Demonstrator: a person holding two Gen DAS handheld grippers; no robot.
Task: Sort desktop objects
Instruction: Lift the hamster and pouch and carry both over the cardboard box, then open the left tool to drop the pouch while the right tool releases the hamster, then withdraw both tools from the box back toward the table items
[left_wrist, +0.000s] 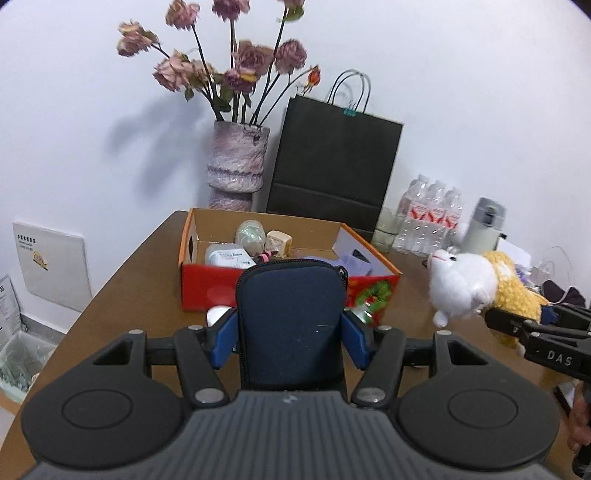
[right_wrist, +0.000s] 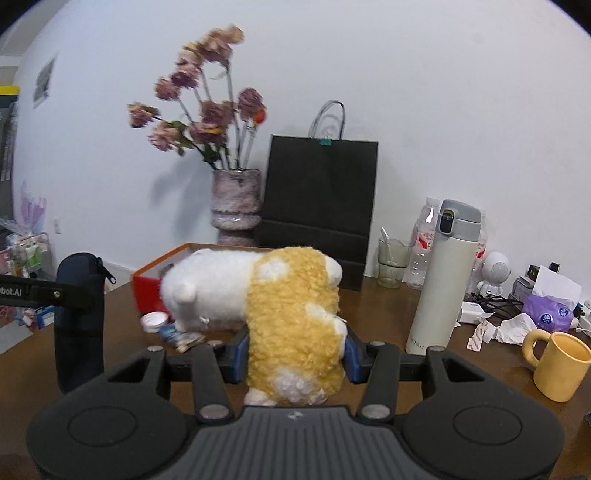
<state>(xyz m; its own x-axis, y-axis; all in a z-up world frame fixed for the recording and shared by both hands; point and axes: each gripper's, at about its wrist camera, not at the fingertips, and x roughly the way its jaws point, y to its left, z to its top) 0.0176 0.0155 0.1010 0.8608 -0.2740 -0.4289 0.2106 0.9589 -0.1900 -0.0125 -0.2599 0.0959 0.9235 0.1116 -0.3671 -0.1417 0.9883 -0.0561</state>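
Observation:
My left gripper is shut on a dark blue zip pouch and holds it upright above the brown table, in front of the open red and orange cardboard box. The pouch also shows in the right wrist view. My right gripper is shut on a white and yellow plush toy, held above the table to the right of the box. The toy also shows in the left wrist view. The box holds several small items.
A vase of dried roses and a black paper bag stand behind the box. A white thermos, water bottles, a glass, a yellow mug, tissues and cables crowd the right side. A white cap lies by the box.

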